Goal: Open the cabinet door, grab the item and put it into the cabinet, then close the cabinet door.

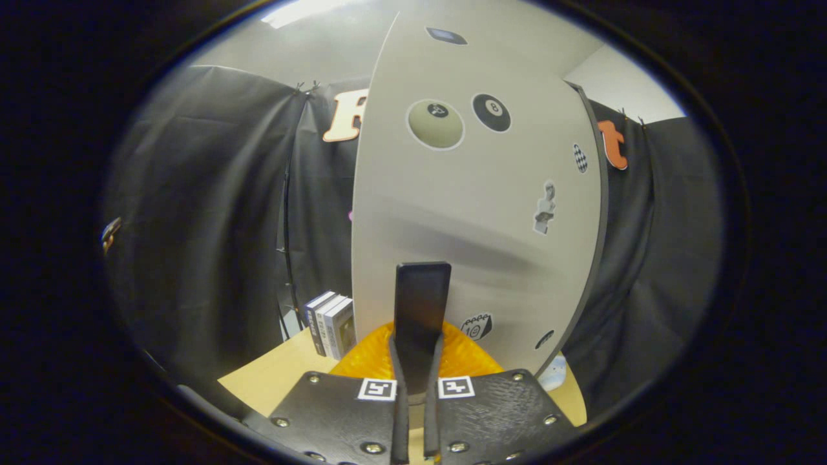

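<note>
Fingers (pixel 413 361) closing together, gripping nothing, pressing against cabinet door (pixel 478 213); tips risking sliding across smooth panel, door swinging back.

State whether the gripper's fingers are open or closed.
Closed. On the gripper, the fingers meet at the tips, nothing visible between them, close before the stickered cabinet door, above an orange item.
</note>
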{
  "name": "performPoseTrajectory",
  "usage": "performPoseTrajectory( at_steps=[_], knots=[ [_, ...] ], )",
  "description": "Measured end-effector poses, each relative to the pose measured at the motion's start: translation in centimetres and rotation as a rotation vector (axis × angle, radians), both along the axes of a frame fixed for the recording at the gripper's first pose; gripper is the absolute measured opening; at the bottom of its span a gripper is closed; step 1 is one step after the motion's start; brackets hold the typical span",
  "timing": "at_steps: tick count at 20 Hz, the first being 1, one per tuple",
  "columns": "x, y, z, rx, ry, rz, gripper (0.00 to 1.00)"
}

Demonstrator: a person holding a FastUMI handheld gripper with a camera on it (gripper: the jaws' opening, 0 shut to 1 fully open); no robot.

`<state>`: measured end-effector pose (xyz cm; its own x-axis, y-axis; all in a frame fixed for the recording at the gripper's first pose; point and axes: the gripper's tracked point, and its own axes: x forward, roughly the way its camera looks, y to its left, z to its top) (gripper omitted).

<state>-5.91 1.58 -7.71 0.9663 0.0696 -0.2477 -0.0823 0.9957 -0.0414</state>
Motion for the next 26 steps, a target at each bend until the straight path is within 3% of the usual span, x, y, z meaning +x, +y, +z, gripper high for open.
performPoseTrajectory(
  at_steps=[12,26],
  knots=[
    [-5.2,-4.7,0.6,0.064,0.019,-0.08,0.09],
    [-11.7,-13.9,1.8,0.082,0.035,-0.328,0.08]
  ],
)
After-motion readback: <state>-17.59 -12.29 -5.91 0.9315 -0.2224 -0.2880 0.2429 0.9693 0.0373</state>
